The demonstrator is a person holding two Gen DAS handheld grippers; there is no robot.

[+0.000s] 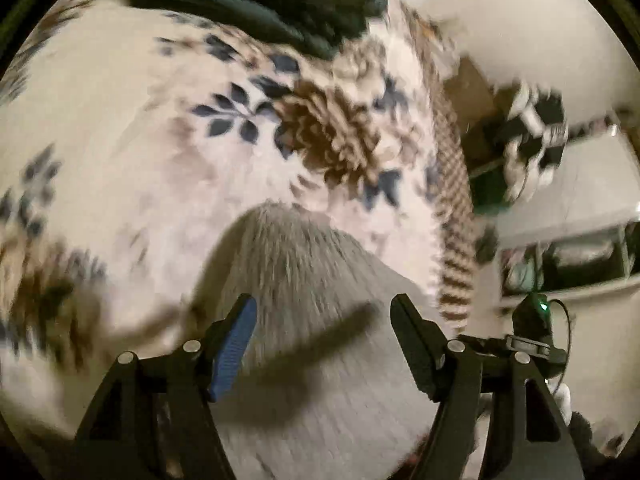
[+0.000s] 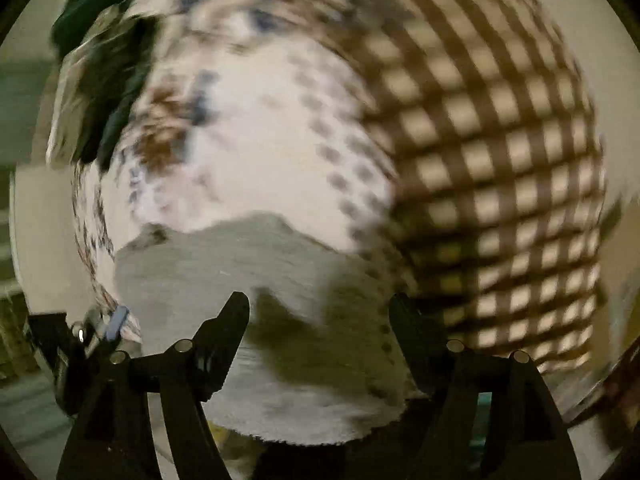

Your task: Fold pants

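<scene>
Both views are smearing with motion blur, so fine detail is hard to call. The left gripper (image 1: 322,316) is hanging over the grey pants (image 1: 312,288), its jaws standing wide apart with nothing between them, the blue pad on one finger (image 1: 234,348) showing clearly. The pants are lying on a floral blanket (image 1: 132,152) patterned with navy leaves and a big brown bloom, and the grey cloth is running from a rounded edge near the middle of the view down under the fingers; a soft shadow is crossing the fabric just ahead of the tips. A dark green garment (image 1: 256,8) is sitting at the far edge of the blanket, well apart from the pants. Over on the other side, the right gripper (image 2: 320,312) is also spreading wide, empty, poised above the same grey pants (image 2: 248,264), whose lower edge is hanging ragged near the bottom of the view. A brown-and-cream checked cloth (image 2: 500,152) is filling the right of that view, just beside the pants. Whether either gripper's tips are touching the fabric, I cannot tell.
</scene>
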